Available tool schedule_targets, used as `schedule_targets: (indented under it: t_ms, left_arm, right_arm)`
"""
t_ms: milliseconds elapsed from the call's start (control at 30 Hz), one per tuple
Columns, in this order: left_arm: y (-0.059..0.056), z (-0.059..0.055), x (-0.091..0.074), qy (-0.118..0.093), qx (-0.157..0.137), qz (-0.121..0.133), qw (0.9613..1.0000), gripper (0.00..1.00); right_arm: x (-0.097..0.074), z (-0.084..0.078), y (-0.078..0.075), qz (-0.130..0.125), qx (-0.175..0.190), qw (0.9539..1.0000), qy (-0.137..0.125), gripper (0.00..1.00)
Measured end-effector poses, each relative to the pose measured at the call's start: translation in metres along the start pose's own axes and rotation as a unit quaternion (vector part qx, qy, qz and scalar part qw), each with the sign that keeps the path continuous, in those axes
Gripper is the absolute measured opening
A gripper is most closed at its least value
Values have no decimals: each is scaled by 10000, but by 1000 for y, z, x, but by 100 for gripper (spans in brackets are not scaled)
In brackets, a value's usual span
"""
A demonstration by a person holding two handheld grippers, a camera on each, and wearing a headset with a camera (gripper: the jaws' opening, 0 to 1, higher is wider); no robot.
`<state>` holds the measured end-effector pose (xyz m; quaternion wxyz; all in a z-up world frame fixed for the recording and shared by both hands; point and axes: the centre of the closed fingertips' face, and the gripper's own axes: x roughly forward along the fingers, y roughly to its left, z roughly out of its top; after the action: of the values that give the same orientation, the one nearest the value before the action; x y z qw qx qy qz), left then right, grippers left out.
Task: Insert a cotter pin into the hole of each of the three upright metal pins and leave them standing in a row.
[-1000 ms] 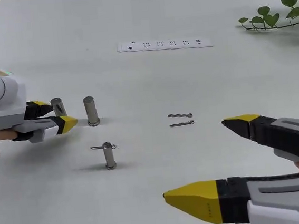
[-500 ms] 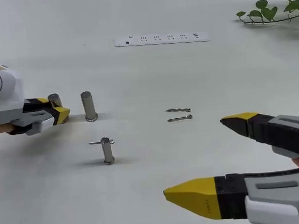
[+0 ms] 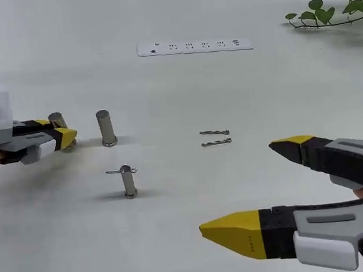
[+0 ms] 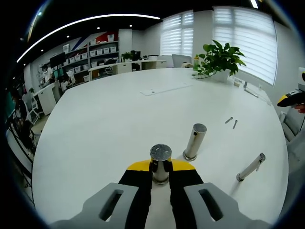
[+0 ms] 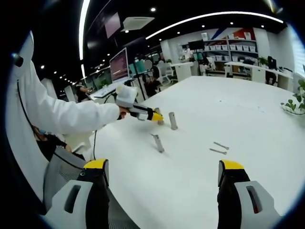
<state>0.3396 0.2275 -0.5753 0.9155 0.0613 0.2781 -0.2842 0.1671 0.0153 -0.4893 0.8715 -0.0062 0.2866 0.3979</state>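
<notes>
The head view looks forward and down across the white table (image 3: 83,248) from above its near side, facing the power strip (image 3: 193,46). The left gripper view sits low, right up against one upright metal pin (image 4: 160,163), facing the potted plant (image 4: 219,57). The right gripper view looks from well back, seemingly rolled slightly. All three share the loose cotter pins (image 3: 216,137) mid-table.
</notes>
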Motion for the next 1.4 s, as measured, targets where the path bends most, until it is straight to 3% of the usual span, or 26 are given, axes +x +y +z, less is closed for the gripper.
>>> schedule_targets:
  t_ms: [200, 467, 633, 867, 1067, 1400]
  left_arm:
    - [-12, 15, -18, -170, 127, -84, 9997, 9]
    - [-61, 34, -42, -358, 484, -677, 9959, 9]
    - [-84, 45, -53, -417, 609, -804, 9940, 9]
    - [-124, 56, -64, -516, 716, -1168, 9892, 9]
    - [-157, 53, -61, -455, 979, -1451, 9835, 9]
    - [-203, 35, -38, -249, 1099, -1686, 9792, 9]
  right_arm:
    - [-1, -1, -2, 9, -25, 10000, 27, 93]
    - [-1, 3, -1, 59, -65, 9999, -57, 94]
    - [-3, 6, 1, 115, -51, 9998, -157, 94]
    - [-7, 3, 0, 120, -88, 9998, -147, 94]
    - [-10, 2, -1, 85, -62, 9998, -179, 94]
    - [-14, -6, -6, 10, -19, 9999, -110, 94]
